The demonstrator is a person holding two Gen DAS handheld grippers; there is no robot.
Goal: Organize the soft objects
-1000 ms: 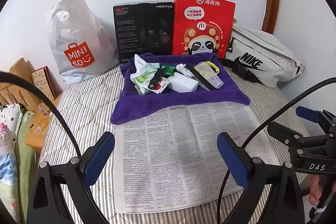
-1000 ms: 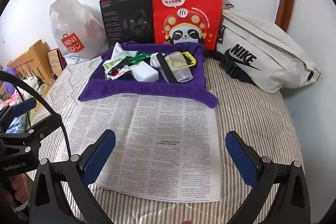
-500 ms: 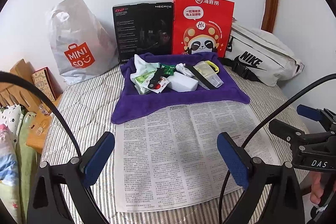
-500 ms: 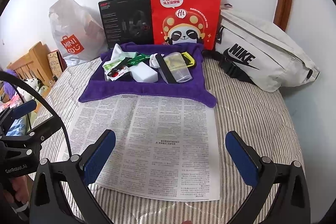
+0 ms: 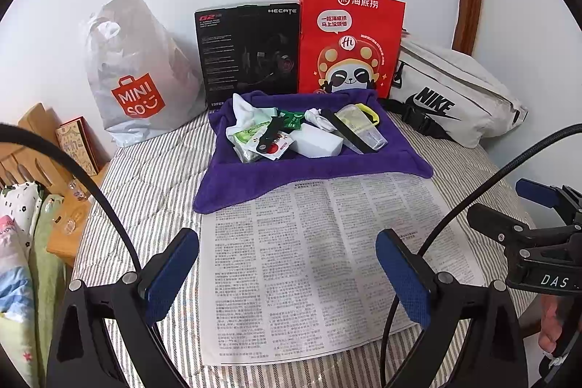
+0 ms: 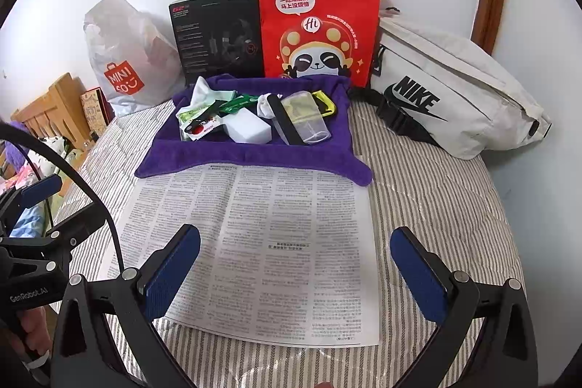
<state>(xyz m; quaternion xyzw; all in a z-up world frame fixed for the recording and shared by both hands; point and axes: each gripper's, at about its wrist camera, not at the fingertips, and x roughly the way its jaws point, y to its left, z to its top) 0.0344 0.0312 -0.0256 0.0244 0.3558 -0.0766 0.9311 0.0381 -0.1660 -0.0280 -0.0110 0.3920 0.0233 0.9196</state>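
A purple towel [image 5: 254,177] [image 6: 254,162] lies on the striped bed, its edges turned up around a pile: a white sponge block [image 5: 318,140] [image 6: 249,125], a crumpled white cloth [image 5: 244,110] [image 6: 203,91], snack packets [image 5: 251,140], a black strap [image 5: 347,130] and a clear pouch [image 5: 363,126] [image 6: 307,120]. A newspaper sheet [image 5: 320,260] [image 6: 269,242] lies in front of it. My left gripper [image 5: 287,275] and right gripper [image 6: 294,271] are both open and empty, above the newspaper's near part.
Against the wall stand a Miniso plastic bag [image 5: 134,75], a black Hecate box [image 5: 251,50], a red panda paper bag [image 5: 349,42] and a white Nike waist bag [image 5: 454,93]. A wooden bed frame [image 5: 40,148] and bedding are at the left.
Both grippers have drifted slightly; the scene sits a little lower and closer in both views. Nothing was grasped or moved.
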